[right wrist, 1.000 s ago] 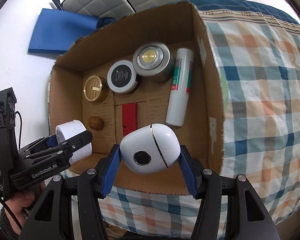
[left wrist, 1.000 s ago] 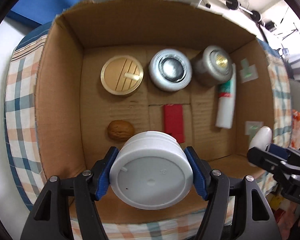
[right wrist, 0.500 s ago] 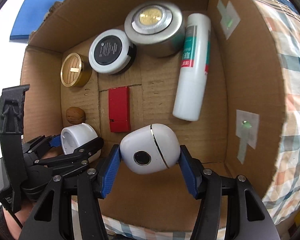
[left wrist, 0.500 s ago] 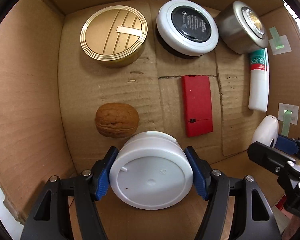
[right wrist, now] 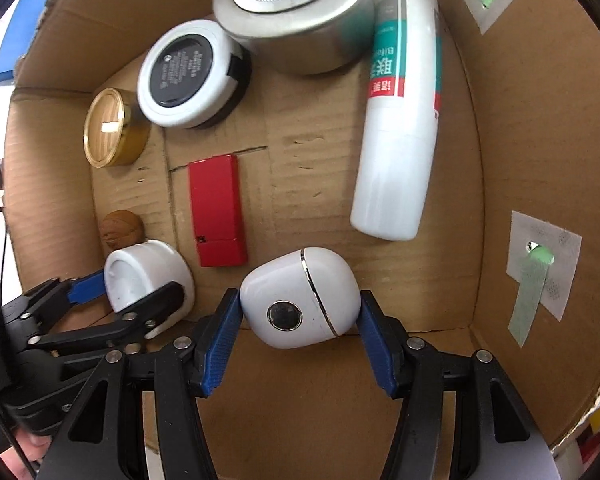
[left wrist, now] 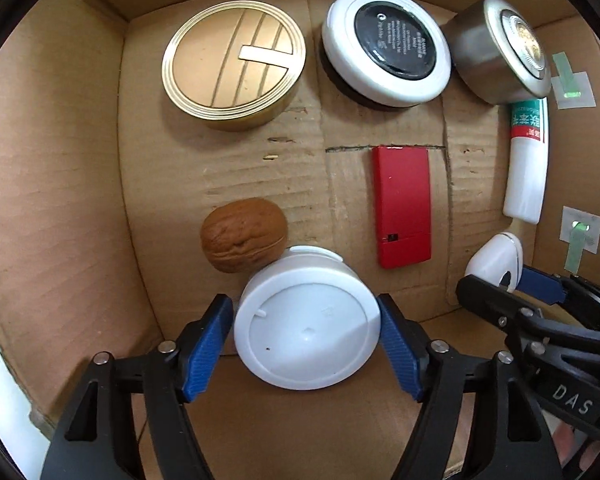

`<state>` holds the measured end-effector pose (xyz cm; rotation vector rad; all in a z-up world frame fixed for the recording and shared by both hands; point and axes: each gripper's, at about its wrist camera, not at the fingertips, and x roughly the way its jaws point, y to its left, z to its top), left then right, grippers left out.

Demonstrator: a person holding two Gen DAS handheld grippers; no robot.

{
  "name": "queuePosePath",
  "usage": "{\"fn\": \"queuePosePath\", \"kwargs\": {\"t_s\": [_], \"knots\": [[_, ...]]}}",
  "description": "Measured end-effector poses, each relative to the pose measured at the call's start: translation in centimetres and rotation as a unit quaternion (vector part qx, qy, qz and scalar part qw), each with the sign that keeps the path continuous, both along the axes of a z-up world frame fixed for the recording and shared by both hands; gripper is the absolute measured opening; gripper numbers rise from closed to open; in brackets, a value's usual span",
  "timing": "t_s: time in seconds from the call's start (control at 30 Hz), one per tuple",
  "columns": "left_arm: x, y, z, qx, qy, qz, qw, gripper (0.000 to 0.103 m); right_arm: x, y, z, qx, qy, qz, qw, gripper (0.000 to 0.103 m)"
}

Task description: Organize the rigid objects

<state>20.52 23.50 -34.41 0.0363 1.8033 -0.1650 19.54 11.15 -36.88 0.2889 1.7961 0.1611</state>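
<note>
Lower now, hand-held gripper (left wrist: 306, 338) opening around jar (left wrist: 306, 316)

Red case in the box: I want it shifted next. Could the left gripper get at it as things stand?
Probably not yet: the left gripper, jaws opening, has the white jar between them. The red case lies uncovered just beyond.

My right gripper (right wrist: 300, 312) clamps the white egg-shaped case (right wrist: 300, 298) low inside the cardboard box (right wrist: 520, 140). Left of the case, my left gripper (right wrist: 132, 292) is opening around the white jar (right wrist: 140, 272). Beyond the case lie the red block (right wrist: 216, 210) and the white tube (right wrist: 400, 128).
</note>
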Motion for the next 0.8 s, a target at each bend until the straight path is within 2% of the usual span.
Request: {"fn": "queuePosePath", "kwargs": {"t_s": [0.23, 0.33, 0.4, 0.57, 0.63, 0.7, 0.8], "knots": [[0.1, 1.6, 0.8, -0.001, -0.015, 0.022, 0.9997, 0.078, 0.6, 1.0, -0.8, -0.007, 0.014, 0.008, 1.000, 0.063], [0.3, 2.4, 1.9, 0.003, -0.033, 0.039, 0.9987, 0.087, 0.6, 1.8, -0.6, -0.012, 0.002, 0.010, 1.000, 0.075], [0.4, 3.0, 2.8, -0.008, -0.044, 0.050, 0.9978, 0.087, 0.7, 1.9, 0.3, -0.021, -0.010, 0.012, 1.000, 0.087], [0.5, 3.4, 6.4, 0.017, -0.096, 0.050, 0.9940, 0.102, 1.0, 2.2, 2.7, -0.033, -0.034, 0.031, 0.998, 0.087], [0.5, 3.6, 7.8, 0.024, -0.114, 0.050, 0.9920, 0.103, 1.1, 2.5, 3.9, -0.043, -0.050, 0.041, 0.997, 0.089], [0.4, 3.7, 9.5, 0.026, -0.135, 0.051, 0.9892, 0.103, 1.2, 2.7, 5.5, -0.052, -0.069, 0.049, 0.995, 0.097], [-0.2, 3.5, 11.8, 0.029, -0.163, 0.051, 0.9849, 0.103, 1.0, 2.7, 7.7, -0.058, -0.097, 0.054, 0.992, 0.102]]}}
